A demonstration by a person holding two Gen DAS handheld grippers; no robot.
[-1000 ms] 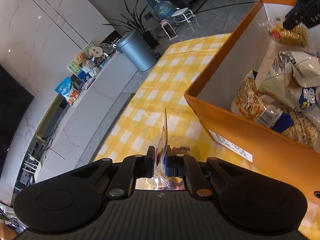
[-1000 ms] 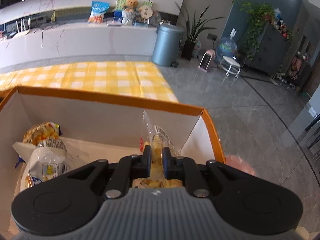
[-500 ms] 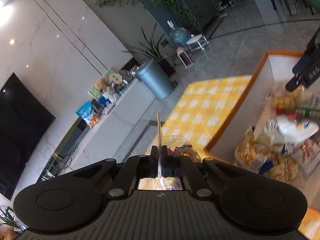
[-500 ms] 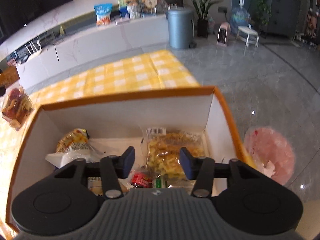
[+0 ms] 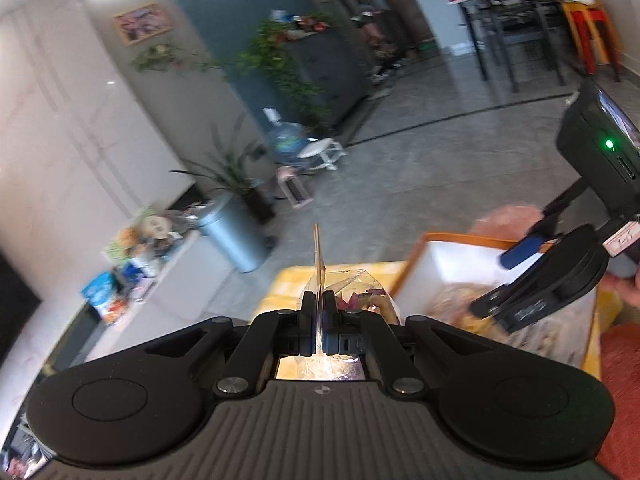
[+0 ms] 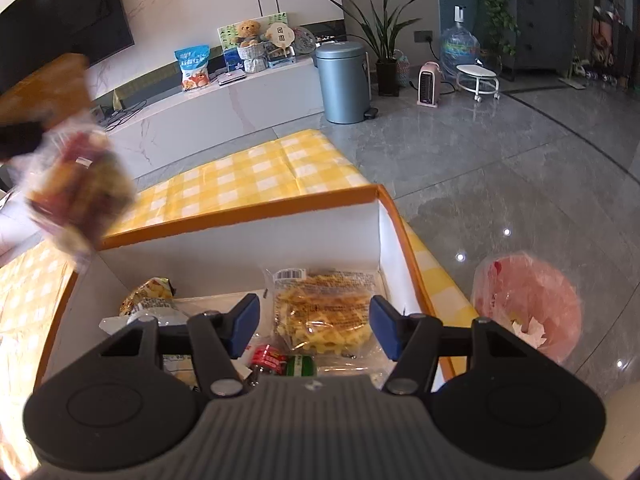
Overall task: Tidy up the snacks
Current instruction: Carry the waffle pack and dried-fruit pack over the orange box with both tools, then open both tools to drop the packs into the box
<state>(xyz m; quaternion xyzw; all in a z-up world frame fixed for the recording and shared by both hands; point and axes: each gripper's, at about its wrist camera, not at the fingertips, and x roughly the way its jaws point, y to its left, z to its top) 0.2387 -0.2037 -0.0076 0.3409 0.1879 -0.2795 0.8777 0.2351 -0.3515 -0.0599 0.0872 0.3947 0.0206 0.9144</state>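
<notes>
Two grippers are at work here, and we have just finished one drop while the next is on its way. Our right gripper (image 6: 314,326) stands spread above the orange box (image 6: 256,216), its jaws having just been opening, with nothing between the pads. The waffle packet (image 6: 326,314) it was pinching a second ago now lies flat on the box floor near the far right corner, beside the other snacks (image 6: 150,304) along the left wall. That packet is stowed, so the right hand is free for another item.

Our left gripper (image 5: 319,310) is pressed together on the top seam of a clear snack bag (image 5: 356,292), which hangs from the jaws. A second ago this bag sat low over the yellow checked tablecloth (image 6: 256,172), beside the box's near wall. Now it rides higher: from the right wrist view it shows as a blurred shape above the box's left corner, and the blur makes its contents hard to name, perhaps reddish sweets or dried fruit.

From the left wrist view, the box has shifted from filling the right side to sitting lower and farther off, with the room beyond now in sight. We judge the next step is carrying the bag over the left edge and releasing it inside.
</notes>
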